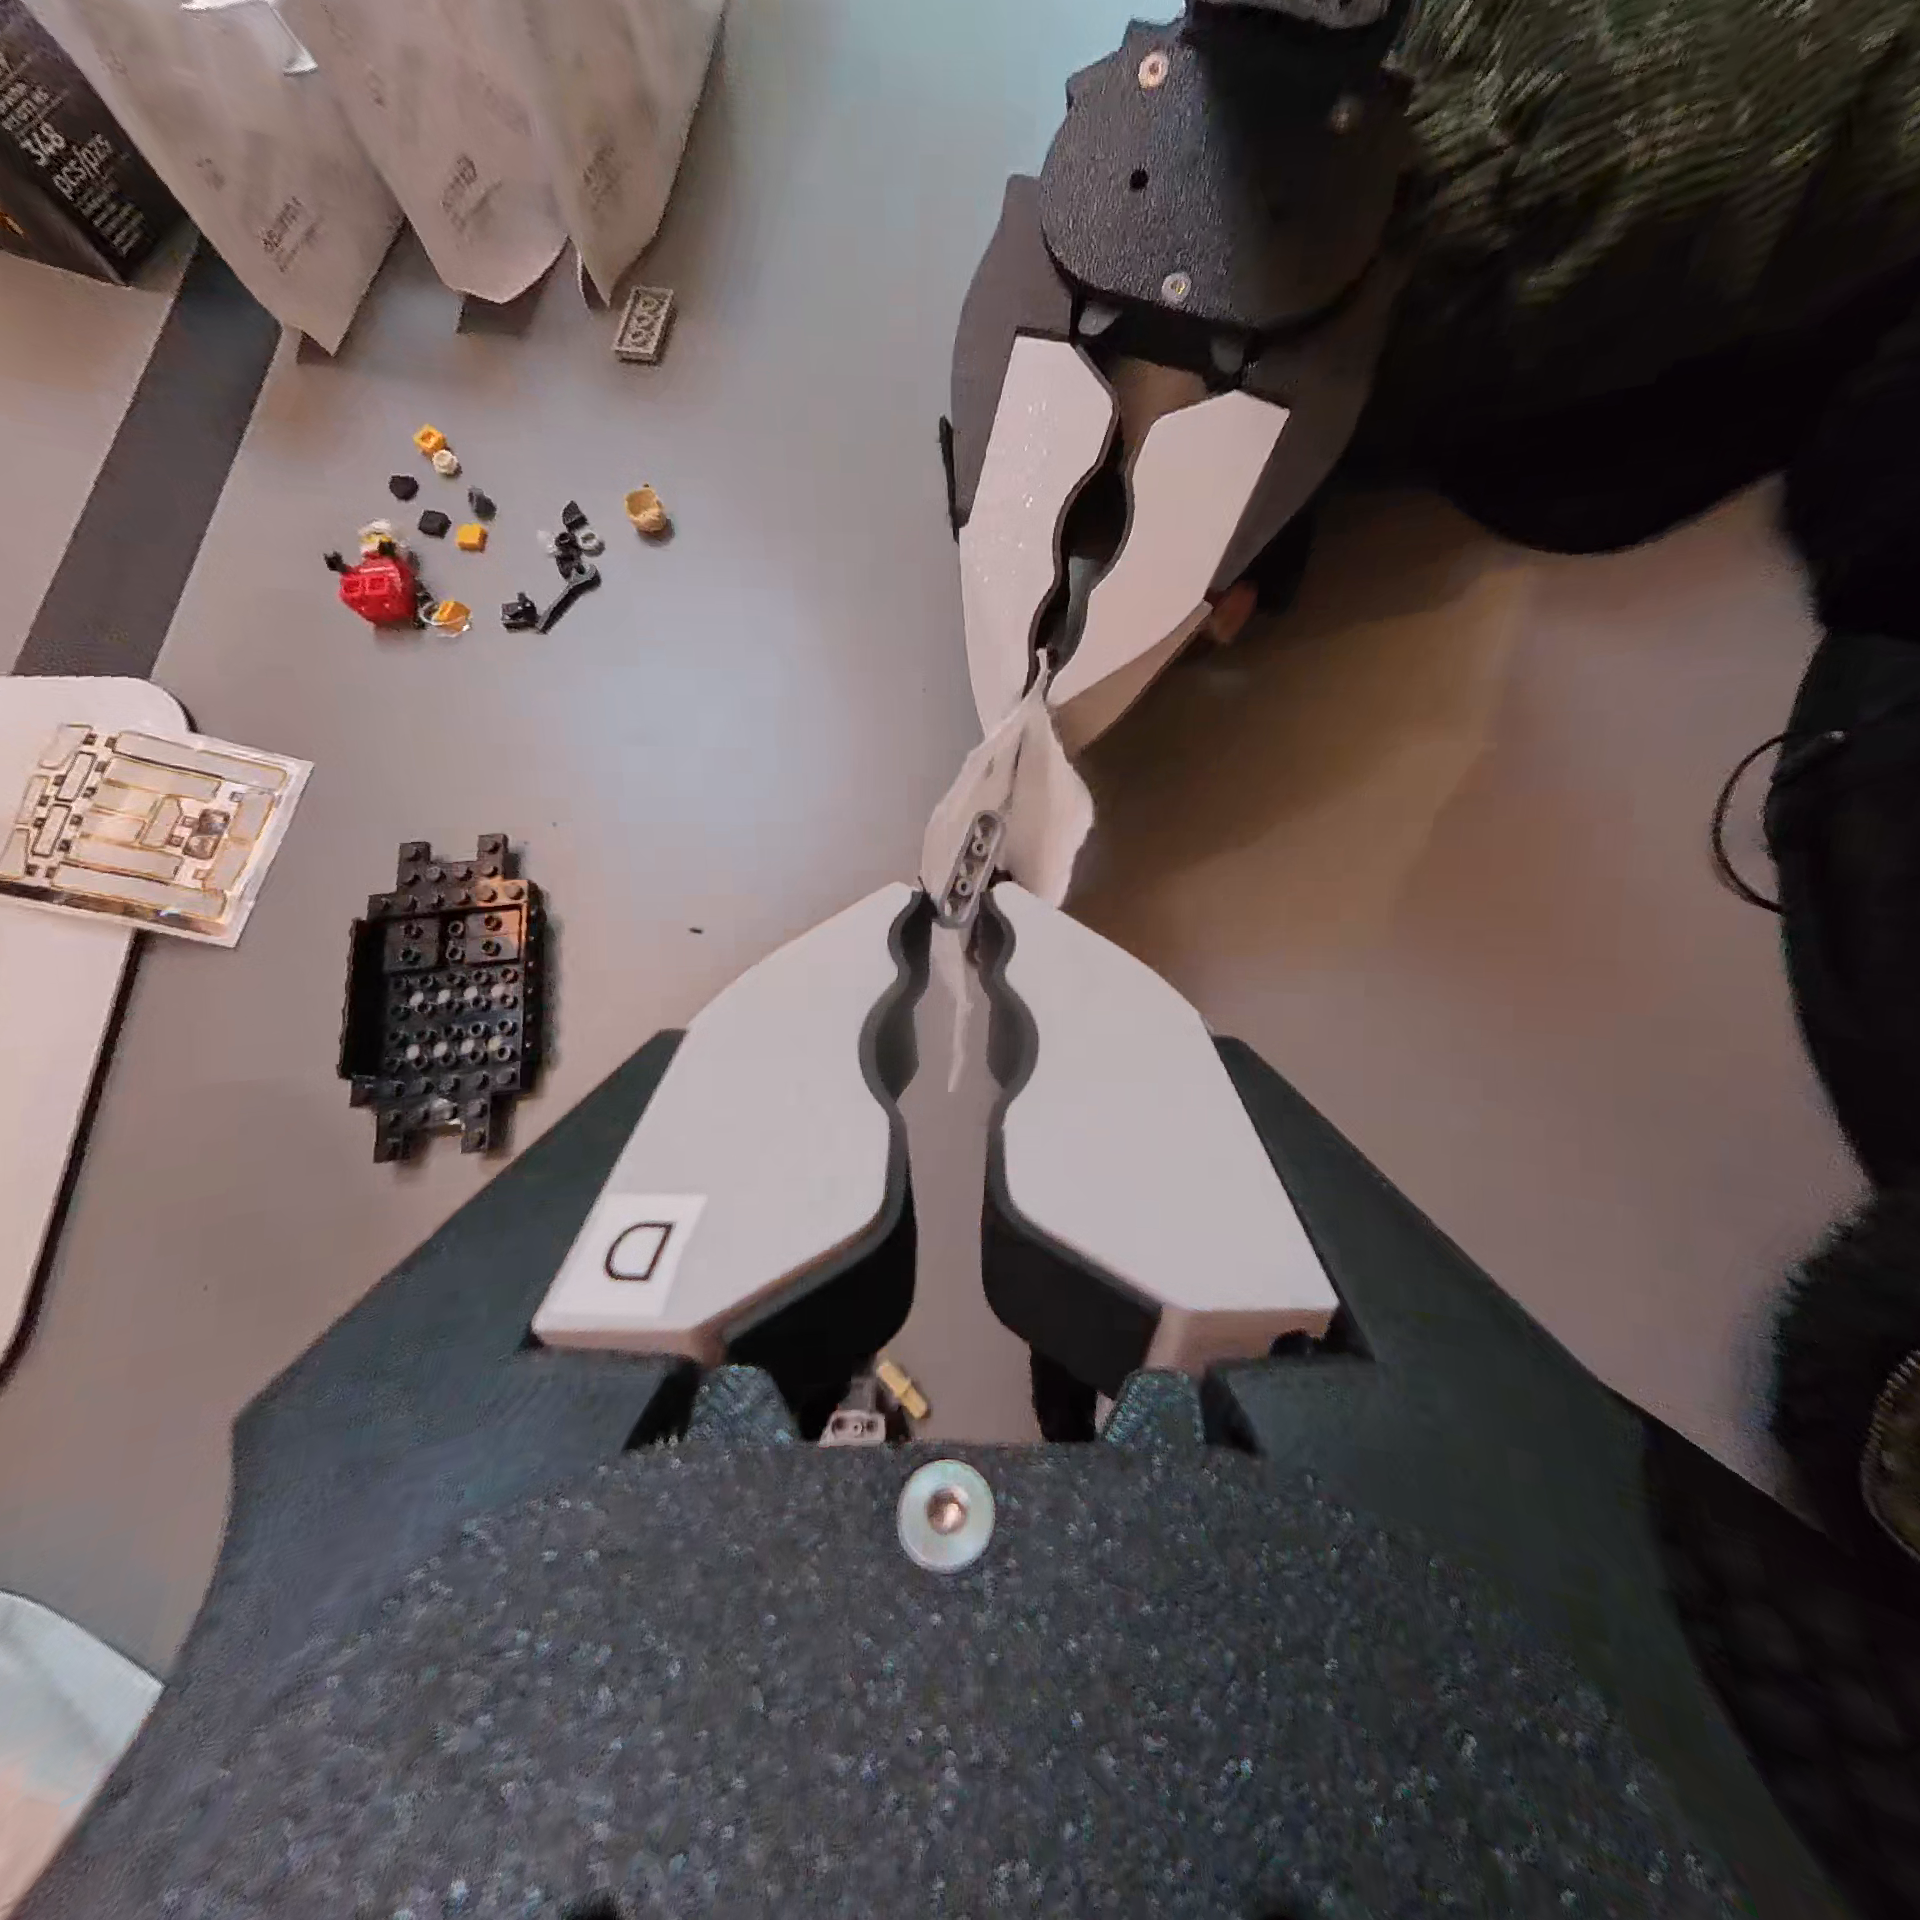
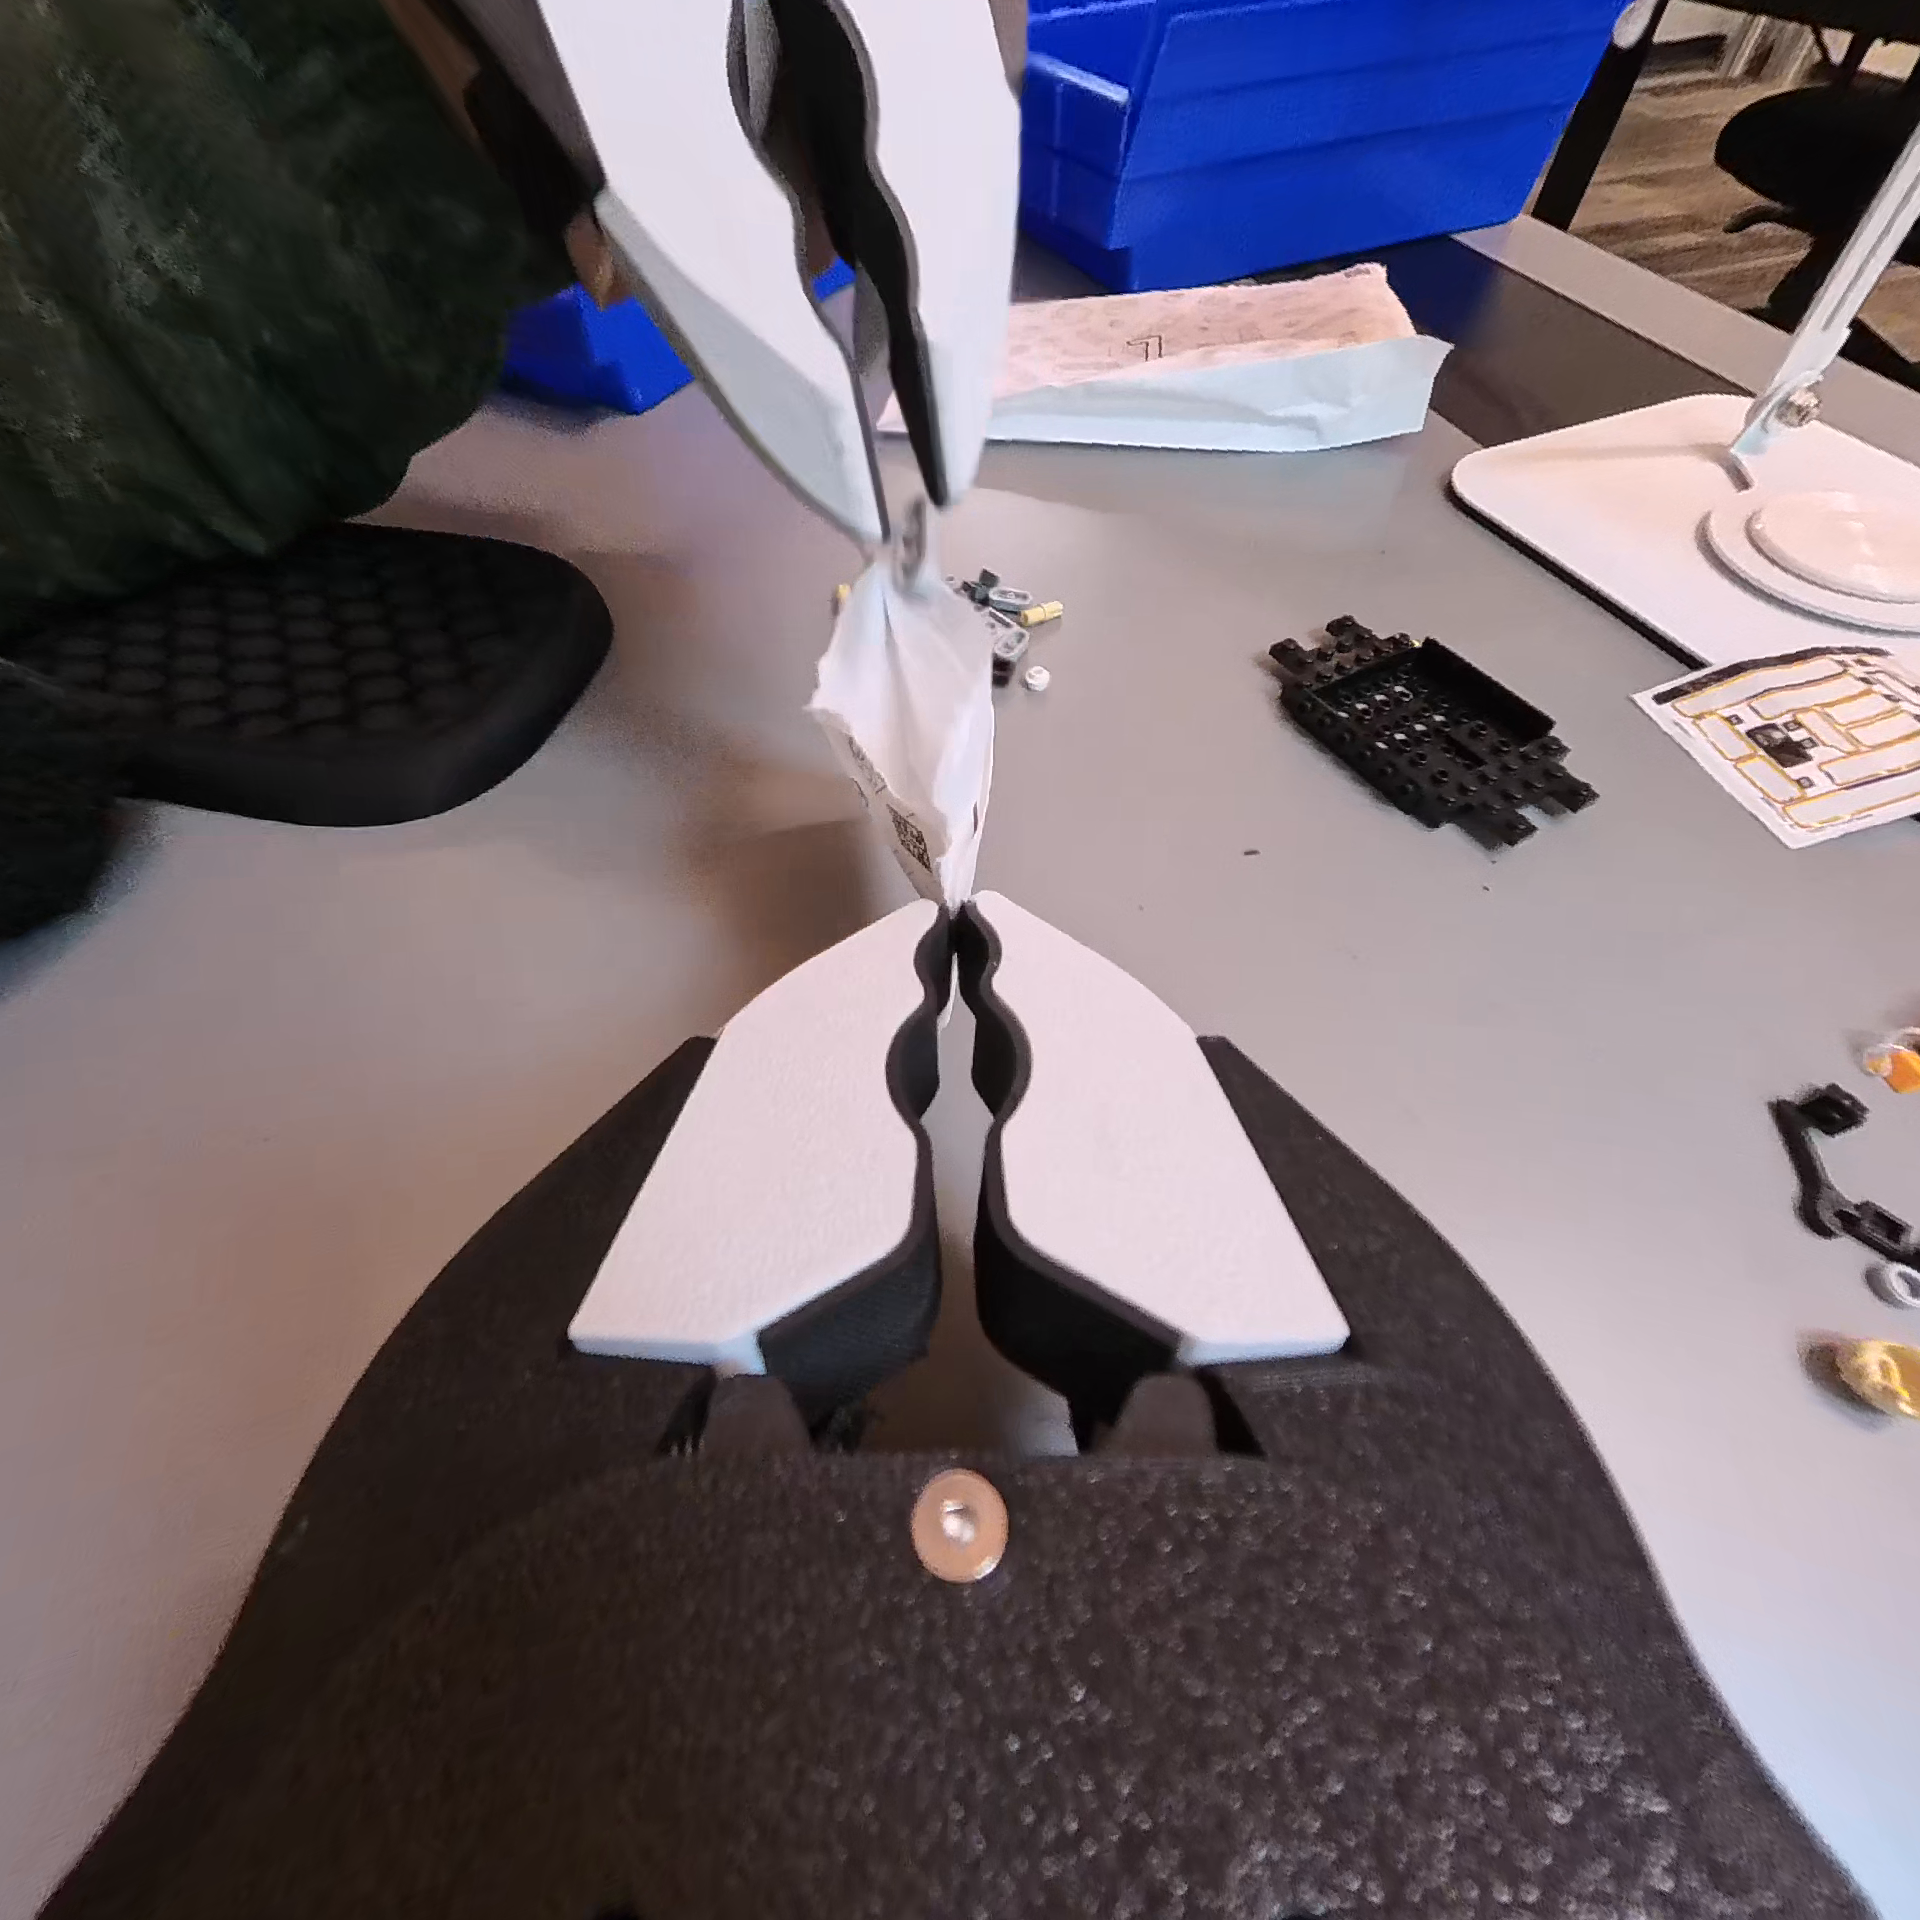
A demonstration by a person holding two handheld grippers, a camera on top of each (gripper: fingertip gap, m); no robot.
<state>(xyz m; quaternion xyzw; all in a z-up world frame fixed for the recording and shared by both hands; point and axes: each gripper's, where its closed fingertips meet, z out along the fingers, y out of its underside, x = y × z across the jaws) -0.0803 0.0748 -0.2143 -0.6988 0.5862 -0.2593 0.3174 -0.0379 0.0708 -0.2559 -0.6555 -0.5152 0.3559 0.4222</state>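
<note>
From the left wrist view, the left claw [image 1: 954,914] is clenched on a small grey beam [image 1: 974,871] and the edge of a white paper bag [image 1: 1023,800]; the right claw [image 1: 1047,665], coming in from the far side, is pinched shut on the bag's other end; the bag hangs stretched between them above the grey worktop [image 1: 1351,935]. Off to the left lie a black plate [image 1: 447,997], a scatter of small pieces [image 1: 468,540], a red piece [image 1: 376,592] and a sticker sheet [image 1: 135,831]; more paper bags [image 1: 416,156] sit at the far edge.

From the right wrist view, the right claw [image 2: 958,909] grips the bag [image 2: 914,727] at its lower corner; the left claw [image 2: 914,520] reaches down steeply from above, its tips closed on the bag's top; the right claw lies low and nearly level, pointing across the worktop [image 2: 520,987]. A blue bin [image 2: 1299,135] and a lamp base [image 2: 1704,520] stand beyond.

My guess is the bag tears best with both grips kept tight near the edge and the pull straight, so pieces drop onto the worktop rather than fly.
</note>
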